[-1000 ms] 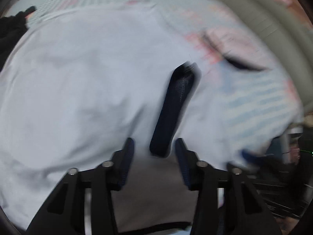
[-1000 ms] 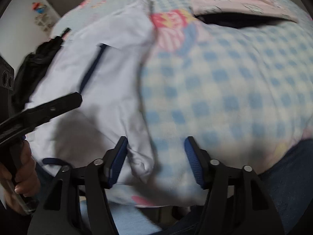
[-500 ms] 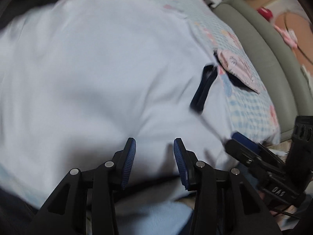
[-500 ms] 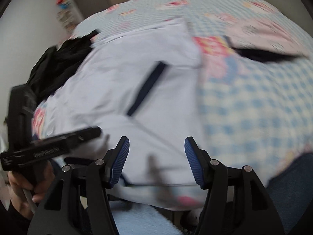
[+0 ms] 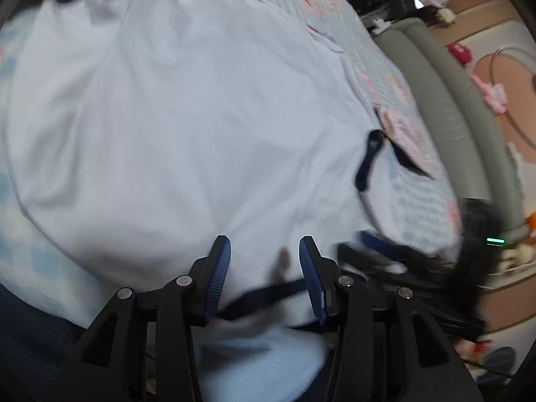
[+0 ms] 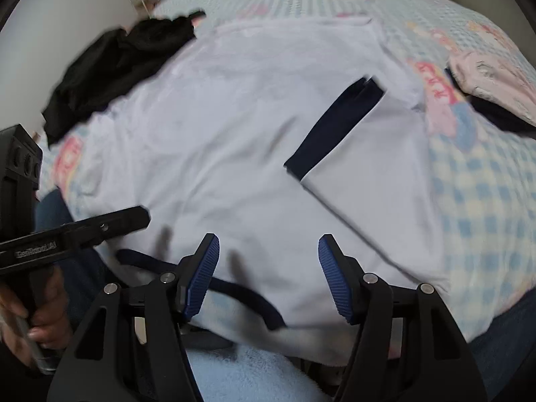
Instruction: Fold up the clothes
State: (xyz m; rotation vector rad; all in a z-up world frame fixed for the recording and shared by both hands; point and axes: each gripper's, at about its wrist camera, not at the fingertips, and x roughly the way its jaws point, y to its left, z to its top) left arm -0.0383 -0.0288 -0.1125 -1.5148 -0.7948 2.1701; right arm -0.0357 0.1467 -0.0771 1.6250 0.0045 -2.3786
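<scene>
- The white shirt [image 6: 234, 127] lies spread flat on the bed [image 6: 485, 201], its navy-trimmed neckline [image 6: 234, 288] at the near edge and one sleeve [image 6: 365, 154], with a navy cuff [image 6: 335, 130], already turned in over the body.
- The right gripper [image 6: 268, 274] hovers just above the near edge, fingers apart and holding nothing; the left gripper [image 5: 264, 278] hangs over the same edge, its fingers likewise spread and empty.
- Likely risk: the cloth looks thin, soft and limp, so a pinch may catch only the top layer or snag the checked bedspread beneath, dragging both.
- Lifting one side faster than the other would probably skew the fold and let the tucked sleeve slide back out.
- The two grippers sit near each other at the collar; they could collide if both close in at once.
- A black garment [image 6: 110, 67] lies crumpled at the shirt's far left corner, touching it, and might be swept along in a wide fold.
- The ribbed blue pads [image 6: 204, 274] should grip knit fabric well.
</scene>
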